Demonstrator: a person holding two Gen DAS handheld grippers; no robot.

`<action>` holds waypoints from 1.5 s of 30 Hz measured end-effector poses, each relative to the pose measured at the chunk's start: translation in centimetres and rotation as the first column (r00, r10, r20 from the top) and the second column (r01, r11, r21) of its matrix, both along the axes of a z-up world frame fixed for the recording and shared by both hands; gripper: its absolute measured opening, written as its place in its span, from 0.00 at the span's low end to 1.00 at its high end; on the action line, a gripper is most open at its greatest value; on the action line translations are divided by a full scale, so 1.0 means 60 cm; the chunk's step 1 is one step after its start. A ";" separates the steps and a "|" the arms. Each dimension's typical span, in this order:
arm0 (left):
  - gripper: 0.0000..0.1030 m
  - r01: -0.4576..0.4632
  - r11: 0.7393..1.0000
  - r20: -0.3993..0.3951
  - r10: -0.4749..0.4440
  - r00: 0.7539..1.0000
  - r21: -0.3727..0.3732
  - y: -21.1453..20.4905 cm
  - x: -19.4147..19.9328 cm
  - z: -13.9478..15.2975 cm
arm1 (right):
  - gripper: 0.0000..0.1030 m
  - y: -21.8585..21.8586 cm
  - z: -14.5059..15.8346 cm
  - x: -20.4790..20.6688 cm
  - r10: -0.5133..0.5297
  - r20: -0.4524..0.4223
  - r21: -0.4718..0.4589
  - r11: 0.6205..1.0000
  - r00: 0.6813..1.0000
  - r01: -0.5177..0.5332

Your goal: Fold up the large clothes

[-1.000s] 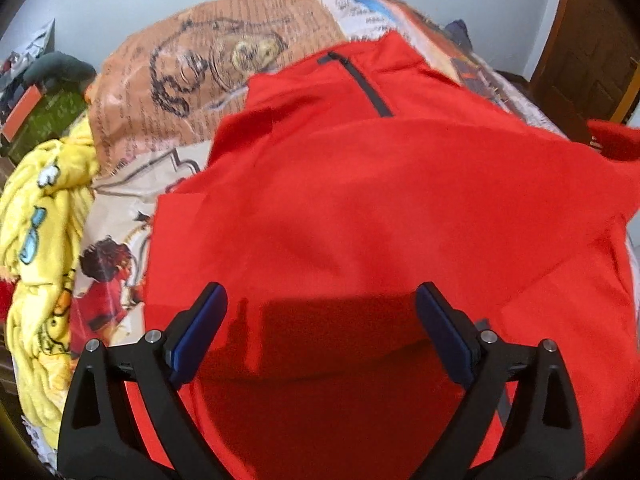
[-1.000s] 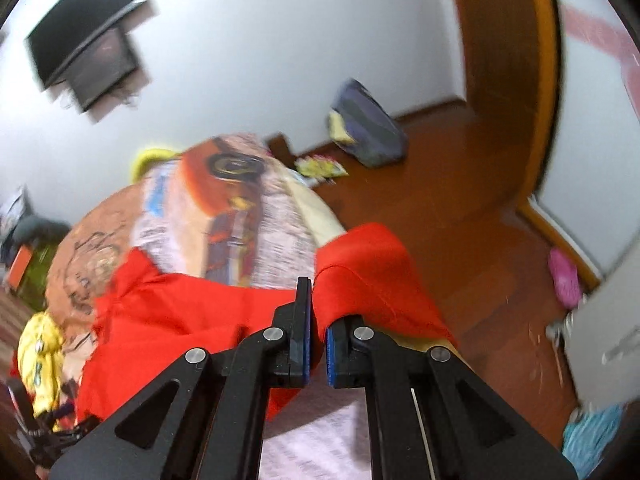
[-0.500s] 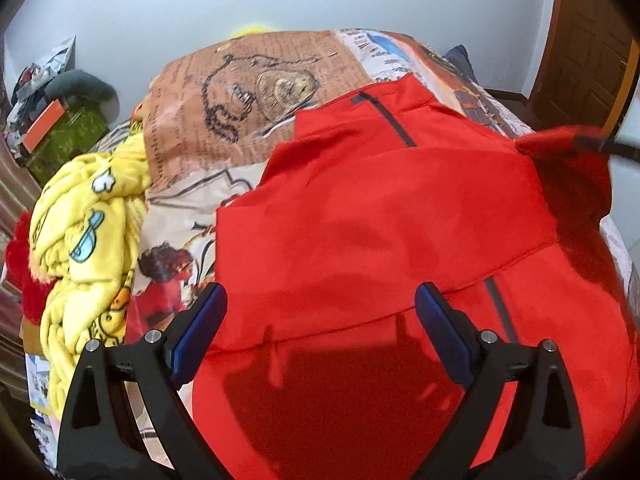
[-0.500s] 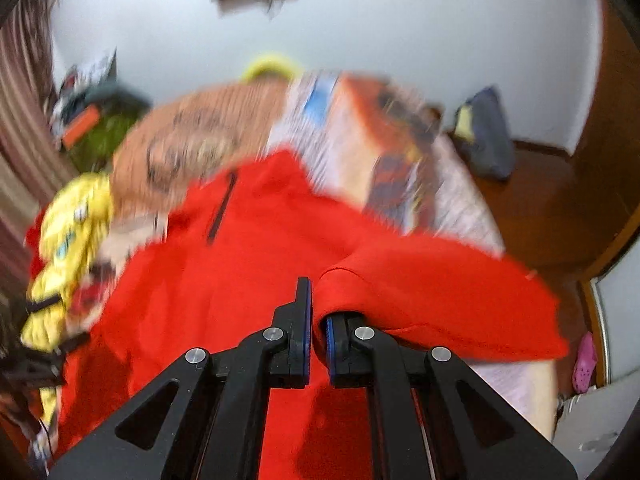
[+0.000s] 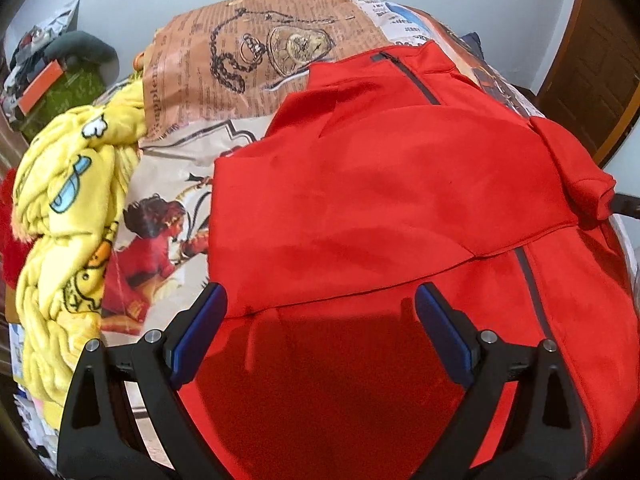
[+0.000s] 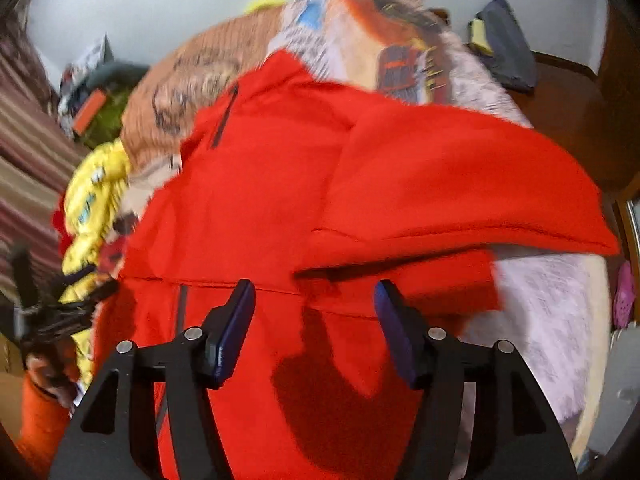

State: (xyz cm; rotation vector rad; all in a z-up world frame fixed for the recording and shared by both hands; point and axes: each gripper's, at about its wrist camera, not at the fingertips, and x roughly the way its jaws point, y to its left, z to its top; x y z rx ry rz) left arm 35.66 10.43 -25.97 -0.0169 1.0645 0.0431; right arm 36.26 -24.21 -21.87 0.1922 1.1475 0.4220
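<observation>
Bedspread [image 5: 224, 80] with printed pictures is covered by a red jacket [image 5: 380, 184], one sleeve [image 6: 460, 184] folded across it. Left gripper [image 5: 320, 320] and right gripper [image 6: 314, 320] are held released above it.

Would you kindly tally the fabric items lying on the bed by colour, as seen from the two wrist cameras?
Red: 1, the jacket
Yellow: 1, the blanket
Printed, many colours: 1, the bedspread
Total: 3
</observation>
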 end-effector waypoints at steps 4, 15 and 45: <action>0.93 -0.007 1.000 0.001 0.007 1.000 -0.021 -0.006 0.006 -0.002 | 0.71 -0.083 0.014 0.001 -0.171 0.010 0.074 0.983 0.985 0.170; 0.93 -0.010 1.000 -0.009 0.010 1.000 -0.020 -0.013 0.014 -0.007 | 0.71 -0.223 -0.088 0.067 -0.496 -0.198 0.209 0.822 0.846 0.530; 0.93 -0.110 0.992 0.115 0.116 0.987 -0.056 0.087 -0.046 0.065 | 0.05 0.110 0.197 0.093 -0.082 0.320 0.086 0.995 0.944 0.057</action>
